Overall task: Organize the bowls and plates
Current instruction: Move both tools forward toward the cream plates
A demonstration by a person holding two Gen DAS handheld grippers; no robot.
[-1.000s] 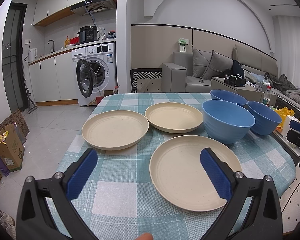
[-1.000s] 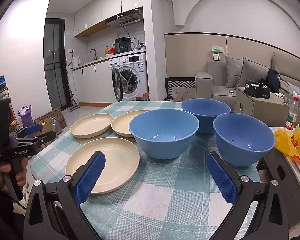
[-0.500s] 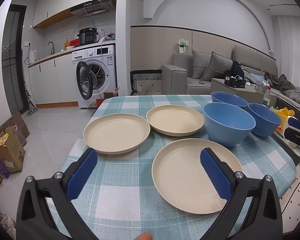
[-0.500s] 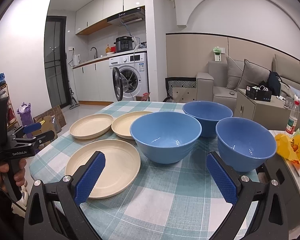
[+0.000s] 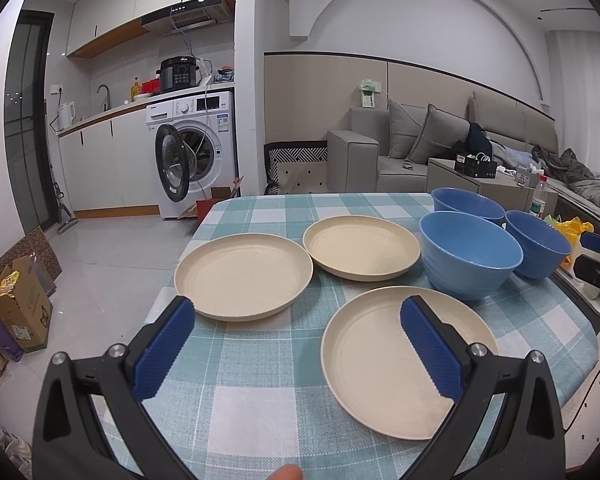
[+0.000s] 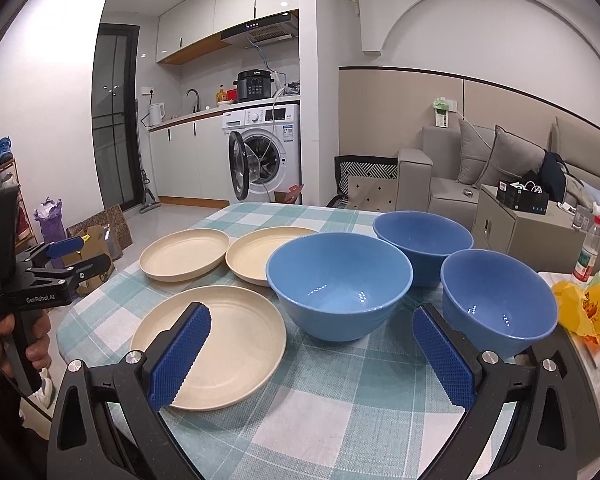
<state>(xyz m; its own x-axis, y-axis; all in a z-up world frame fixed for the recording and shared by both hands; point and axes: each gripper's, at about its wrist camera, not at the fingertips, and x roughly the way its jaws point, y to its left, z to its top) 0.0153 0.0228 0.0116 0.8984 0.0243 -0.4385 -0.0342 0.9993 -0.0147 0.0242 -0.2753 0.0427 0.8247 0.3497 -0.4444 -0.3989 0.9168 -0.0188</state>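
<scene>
While nothing has yet been stacked, a checked tablecloth (image 5: 260,392) fills the lower half of both wrist views, spread with three cream plates and three blue bowls laid out singly, apparently so each can be reached. The near plate (image 5: 384,364) sits at lower right of the left view, the left plate (image 5: 242,274) and far plate (image 5: 362,246) at centre, rims almost meeting. The big bowl (image 6: 340,284) holds mid-frame in the right view, flanked by the right bowl (image 6: 500,300) and rear bowl (image 6: 422,238). The left gripper (image 5: 296,348) and right gripper (image 6: 310,354) hover low in frame, jaws spread wide and empty, seemingly poised for a first pick. Against a second ago, both views have drawn back slightly; the crockery has not shifted.
</scene>
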